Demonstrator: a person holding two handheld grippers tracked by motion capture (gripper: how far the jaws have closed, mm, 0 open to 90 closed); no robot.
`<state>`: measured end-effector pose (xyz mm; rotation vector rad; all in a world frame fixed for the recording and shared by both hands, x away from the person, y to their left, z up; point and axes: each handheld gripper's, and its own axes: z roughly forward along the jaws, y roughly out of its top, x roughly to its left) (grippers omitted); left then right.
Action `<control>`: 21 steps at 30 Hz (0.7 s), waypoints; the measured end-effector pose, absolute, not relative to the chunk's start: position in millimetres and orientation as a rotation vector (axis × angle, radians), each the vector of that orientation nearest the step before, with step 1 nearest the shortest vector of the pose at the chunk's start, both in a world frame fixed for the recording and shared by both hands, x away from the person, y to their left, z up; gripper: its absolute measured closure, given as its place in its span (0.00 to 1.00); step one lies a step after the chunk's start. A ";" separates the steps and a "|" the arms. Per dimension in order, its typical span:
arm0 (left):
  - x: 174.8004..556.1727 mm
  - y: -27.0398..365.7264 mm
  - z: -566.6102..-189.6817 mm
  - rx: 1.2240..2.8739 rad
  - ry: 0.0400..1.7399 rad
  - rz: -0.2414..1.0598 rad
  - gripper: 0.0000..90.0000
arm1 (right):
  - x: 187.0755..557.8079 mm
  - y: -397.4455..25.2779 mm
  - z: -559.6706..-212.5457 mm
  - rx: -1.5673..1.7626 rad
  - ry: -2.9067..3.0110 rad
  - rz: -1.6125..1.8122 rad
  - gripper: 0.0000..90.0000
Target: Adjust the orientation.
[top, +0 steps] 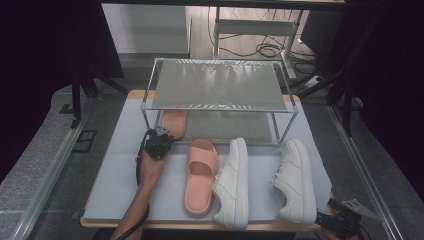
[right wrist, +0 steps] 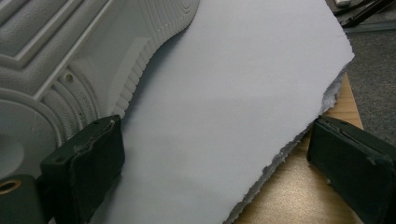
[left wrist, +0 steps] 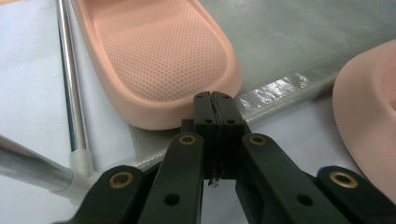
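Observation:
A pink slipper [top: 173,123] lies on the lower shelf of a metal rack [top: 220,106], at its left end. My left gripper [top: 161,133] is shut just in front of this slipper's heel [left wrist: 159,60]; its joined tips [left wrist: 213,100] are at the rim with nothing between them. The second pink slipper [top: 200,175] lies on the white mat [top: 120,170], and its edge [left wrist: 369,102] is to the right of my jaws. Two white sneakers [top: 233,182] [top: 295,180] lie to its right. My right gripper [top: 334,218] stands open at the mat's front right corner, beside the right sneaker [right wrist: 56,51].
A chrome rack leg [left wrist: 70,84] stands left of the shelved slipper. The rack's top shelf [top: 215,85] is bare. The mat's torn edge [right wrist: 299,135] and the wooden table corner [right wrist: 299,186] lie between my right jaws. Dark curtains and cables lie beyond the table.

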<state>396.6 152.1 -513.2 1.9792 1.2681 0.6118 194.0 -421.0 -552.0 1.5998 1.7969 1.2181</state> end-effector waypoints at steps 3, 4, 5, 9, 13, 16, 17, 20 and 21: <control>394.2 152.3 -513.3 1.979 1.266 0.617 0.98 | 194.0 -420.5 -551.9 1.603 1.795 1.214 0.04; 394.2 152.3 -513.3 1.979 1.266 0.617 0.98 | 194.0 -420.5 -551.9 1.603 1.795 1.214 0.04; 391.8 153.4 -513.0 1.977 1.263 0.619 0.98 | 194.0 -420.5 -551.8 1.605 1.795 1.215 0.04; 385.2 156.2 -511.3 1.970 1.255 0.618 0.97 | 194.0 -420.6 -551.8 1.604 1.795 1.215 0.04; 373.5 160.4 -506.6 1.947 1.250 0.626 0.96 | 193.9 -421.1 -552.0 1.601 1.797 1.219 0.04; 368.5 161.9 -504.0 1.949 1.238 0.620 0.94 | 193.9 -421.1 -552.0 1.601 1.797 1.219 0.04; 363.8 163.3 -501.6 1.949 1.229 0.622 0.92 | 193.8 -420.8 -551.9 1.604 1.796 1.217 0.04; 359.6 164.3 -499.8 1.937 1.225 0.613 0.90 | 193.9 -420.8 -551.8 1.604 1.797 1.216 0.04; 357.9 164.9 -499.1 1.940 1.222 0.613 0.87 | 193.8 -420.9 -551.9 1.603 1.796 1.219 0.04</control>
